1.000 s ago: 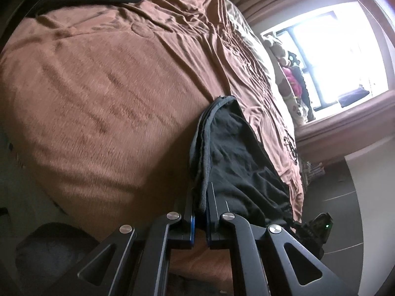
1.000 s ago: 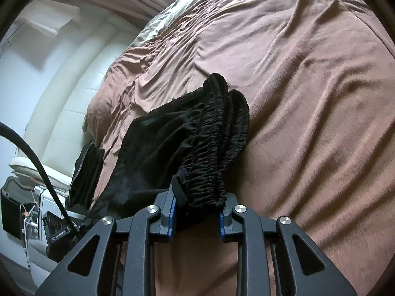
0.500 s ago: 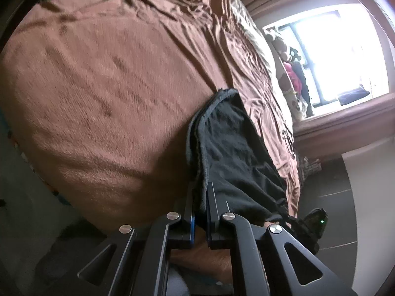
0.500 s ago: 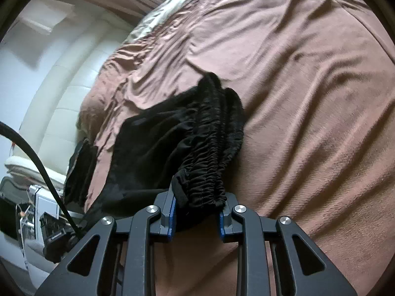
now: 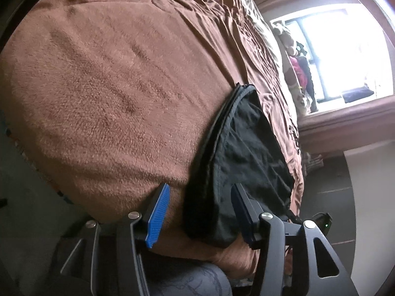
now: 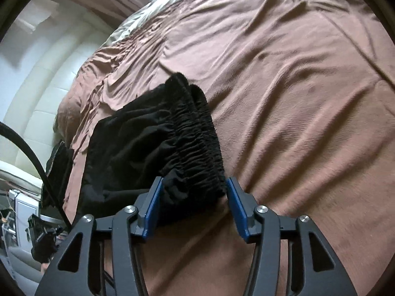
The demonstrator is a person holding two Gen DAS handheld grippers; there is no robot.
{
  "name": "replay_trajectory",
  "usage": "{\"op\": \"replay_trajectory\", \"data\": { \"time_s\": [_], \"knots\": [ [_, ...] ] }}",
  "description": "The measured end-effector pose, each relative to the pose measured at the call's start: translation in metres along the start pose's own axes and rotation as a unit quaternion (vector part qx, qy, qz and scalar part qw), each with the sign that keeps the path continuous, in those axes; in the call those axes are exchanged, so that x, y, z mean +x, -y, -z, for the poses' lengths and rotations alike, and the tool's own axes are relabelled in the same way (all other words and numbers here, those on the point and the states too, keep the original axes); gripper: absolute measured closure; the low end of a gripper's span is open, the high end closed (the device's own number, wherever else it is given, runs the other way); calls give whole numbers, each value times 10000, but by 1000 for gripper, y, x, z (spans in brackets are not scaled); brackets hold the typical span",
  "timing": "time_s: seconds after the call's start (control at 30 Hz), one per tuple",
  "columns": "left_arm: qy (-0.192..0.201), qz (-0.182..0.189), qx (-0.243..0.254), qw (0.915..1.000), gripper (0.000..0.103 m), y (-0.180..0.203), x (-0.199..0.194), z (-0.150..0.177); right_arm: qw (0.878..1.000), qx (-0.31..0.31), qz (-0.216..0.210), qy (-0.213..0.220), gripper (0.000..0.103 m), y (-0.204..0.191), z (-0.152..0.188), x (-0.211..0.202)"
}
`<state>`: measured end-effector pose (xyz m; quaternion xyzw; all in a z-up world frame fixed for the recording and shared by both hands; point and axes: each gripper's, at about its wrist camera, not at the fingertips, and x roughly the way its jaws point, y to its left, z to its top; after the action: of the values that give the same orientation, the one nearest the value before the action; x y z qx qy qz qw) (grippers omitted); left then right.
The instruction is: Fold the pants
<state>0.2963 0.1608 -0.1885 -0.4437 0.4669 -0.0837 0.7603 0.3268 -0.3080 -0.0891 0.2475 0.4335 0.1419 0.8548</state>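
You have just opened both jaws, so the left gripper (image 5: pixel 200 212) and right gripper (image 6: pixel 192 202) straddle but release the black pants (image 6: pixel 153 148), laid folded on the brown blanket (image 6: pixel 296 98).

Black pants (image 6: pixel 153 143) lie folded on the brown blanket (image 6: pixel 296 98), elastic waistband bunched

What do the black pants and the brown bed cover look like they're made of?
Pants: thin, matte woven fabric, likely a light synthetic or cotton; it creases finely, and the waistband is gathered elastic. Bed cover: soft, napped fleece or plush, judging by its fuzzy, brushed surface.
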Motion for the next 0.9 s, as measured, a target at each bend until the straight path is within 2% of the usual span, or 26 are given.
{"op": "replay_trajectory", "data": {
  "time_s": [0.17,0.3,0.5,0.67,0.83,0.9],
  "knots": [
    [-151,134,270,9994,49,1,3,-7,9988,-322,232,272,54,-18,18,-27],
    [-308,235,472,9981,49,5,7,-10,9968,-602,355,390,54,-47,34,-47],
    [-506,356,512,9968,49,5,12,-14,9926,-1043,286,558,54,-88,53,-64],
    [-626,417,581,9955,49,7,17,-16,9859,-1476,329,712,54,-112,62,-59],
    [-721,506,576,9944,49,9,23,-21,9790,-1871,432,685,54,-129,66,-40],
    [-732,502,591,9943,49,10,25,-23,9799,-1897,300,541,54,-133,66,-29]
  ]
}}
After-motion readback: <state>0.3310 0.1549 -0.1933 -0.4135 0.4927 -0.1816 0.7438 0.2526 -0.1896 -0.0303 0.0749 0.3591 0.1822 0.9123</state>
